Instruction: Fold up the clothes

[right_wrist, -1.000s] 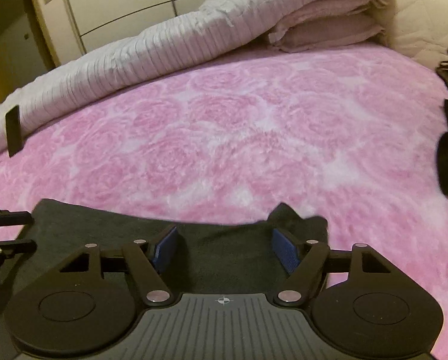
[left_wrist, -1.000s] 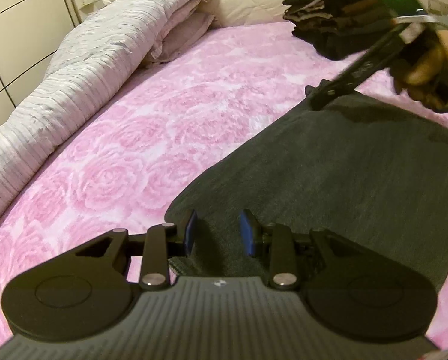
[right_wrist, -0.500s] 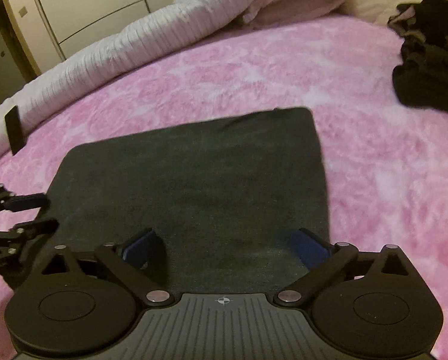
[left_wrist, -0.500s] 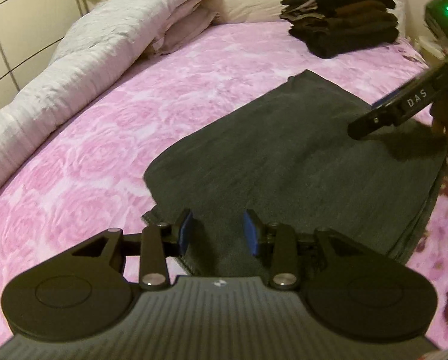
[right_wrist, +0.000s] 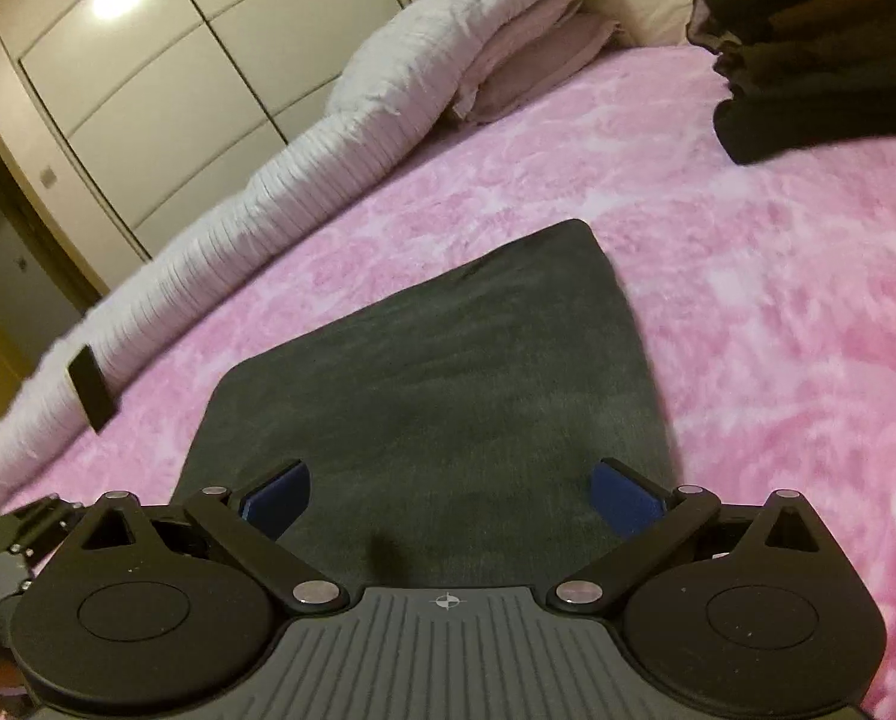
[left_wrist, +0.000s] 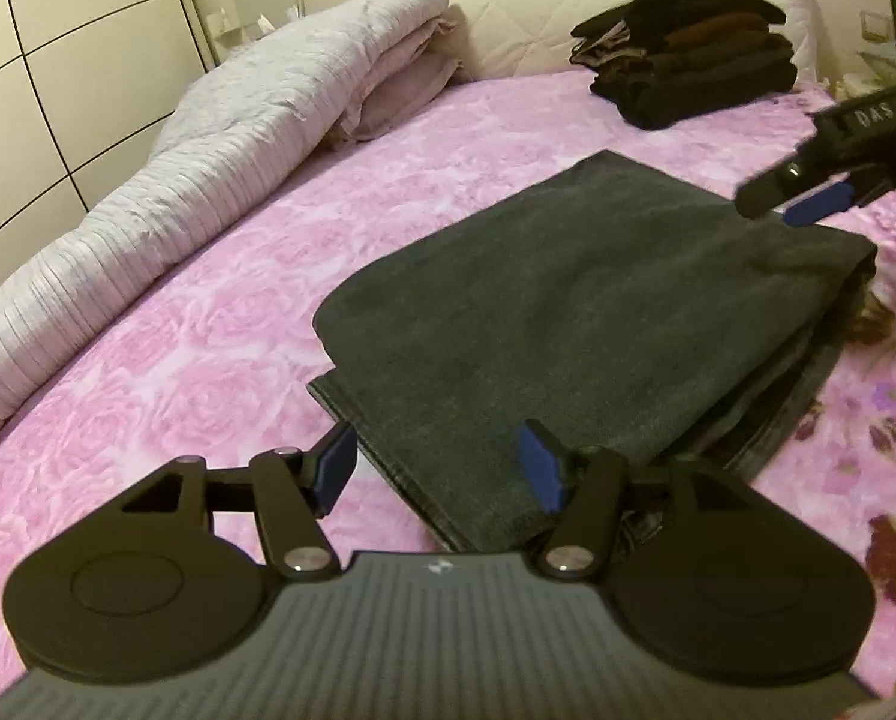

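Observation:
A dark grey garment (left_wrist: pixel 574 312) lies folded in layers on the pink floral bed; it also shows in the right wrist view (right_wrist: pixel 448 372). My left gripper (left_wrist: pixel 439 471) is open and empty, its blue pads on either side of the garment's near corner, just above it. My right gripper (right_wrist: pixel 448 495) is open wide and empty, held above the garment's near edge. In the left wrist view the right gripper (left_wrist: pixel 808 204) hovers over the garment's far right corner.
A stack of folded dark clothes (left_wrist: pixel 694 78) sits near the cream headboard (left_wrist: pixel 526 30). A rolled white and lilac duvet (left_wrist: pixel 208 180) runs along the bed's left side, by the wardrobe doors (right_wrist: pixel 166 78). A small black object (right_wrist: pixel 91 387) leans on the duvet.
Both grippers pulled back and up from the garment. The left one opened wider; the right one let go of the cloth's far edge and opened wide. The garment now lies flat, folded.

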The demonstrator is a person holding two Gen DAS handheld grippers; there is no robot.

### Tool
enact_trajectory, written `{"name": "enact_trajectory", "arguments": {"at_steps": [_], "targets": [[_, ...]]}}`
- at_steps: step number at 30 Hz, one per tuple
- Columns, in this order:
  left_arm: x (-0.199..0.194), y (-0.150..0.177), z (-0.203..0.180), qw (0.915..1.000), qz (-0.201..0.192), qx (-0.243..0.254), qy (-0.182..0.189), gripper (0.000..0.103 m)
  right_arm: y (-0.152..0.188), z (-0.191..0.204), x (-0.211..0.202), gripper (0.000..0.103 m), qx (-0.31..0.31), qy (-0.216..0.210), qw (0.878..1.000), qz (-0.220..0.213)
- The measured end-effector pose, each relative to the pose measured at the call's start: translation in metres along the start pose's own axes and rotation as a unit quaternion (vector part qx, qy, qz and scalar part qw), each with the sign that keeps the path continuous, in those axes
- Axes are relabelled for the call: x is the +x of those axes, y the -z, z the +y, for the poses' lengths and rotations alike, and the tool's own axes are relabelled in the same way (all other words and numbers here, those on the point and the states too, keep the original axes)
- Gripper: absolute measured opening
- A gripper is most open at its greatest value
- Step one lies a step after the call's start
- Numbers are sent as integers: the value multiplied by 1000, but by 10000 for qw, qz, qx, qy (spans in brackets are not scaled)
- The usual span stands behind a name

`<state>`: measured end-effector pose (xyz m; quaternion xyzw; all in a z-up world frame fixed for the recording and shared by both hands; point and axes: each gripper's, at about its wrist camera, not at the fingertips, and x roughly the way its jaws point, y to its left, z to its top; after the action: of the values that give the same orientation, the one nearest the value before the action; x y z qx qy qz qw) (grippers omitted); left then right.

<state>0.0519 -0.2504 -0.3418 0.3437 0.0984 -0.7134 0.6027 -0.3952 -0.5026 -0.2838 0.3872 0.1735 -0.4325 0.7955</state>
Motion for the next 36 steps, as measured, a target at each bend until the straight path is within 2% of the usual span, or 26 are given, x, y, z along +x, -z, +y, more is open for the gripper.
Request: {"name": "enact_trajectory", "arguments": {"at_steps": [4,6,8,10,11,14,17,23,26,29,32,36], "targets": [[1,-6,-5,9997,89,191,-84,55,4,2,-1,103,-162,-13,9998,76],[-2,-7,-7,9993,50,340,-118,54,3,-6,-7,103,47,-249,9997,-65],[-9,-10,-5,9997,-118,175,-155,53,3,-23,-14,103,674,-684,9952,-180],[-15,-12,-3,9995,-269,10,-178,57,1,-32,-15,103,1006,-860,9911,-167],[-15,-13,-3,9996,-264,-54,-130,58,0,-36,-14,103,1155,-952,9886,-151],[2,-12,-9,9999,84,-14,126,59,-3,-50,-10,103,1660,-1214,9786,-104],[8,-9,-11,10000,43,-46,38,64,-6,-64,-7,103,2115,-1418,9670,-71],[2,-14,-11,10000,95,-20,-13,63,-10,-62,-12,103,2026,-1428,9688,-15],[-11,-16,-15,10000,-23,44,40,63,-10,-52,-19,103,1891,-1489,9706,-73],[-11,-11,-21,9998,44,186,28,63,-5,-37,-19,103,1537,-1363,9786,-110],[-12,-10,-20,10000,-2,79,-8,63,-1,-26,-17,103,1242,-1212,9848,-104],[-14,-11,-19,9999,-48,93,-19,63,1,-26,-15,103,1241,-1215,9848,56]]}}
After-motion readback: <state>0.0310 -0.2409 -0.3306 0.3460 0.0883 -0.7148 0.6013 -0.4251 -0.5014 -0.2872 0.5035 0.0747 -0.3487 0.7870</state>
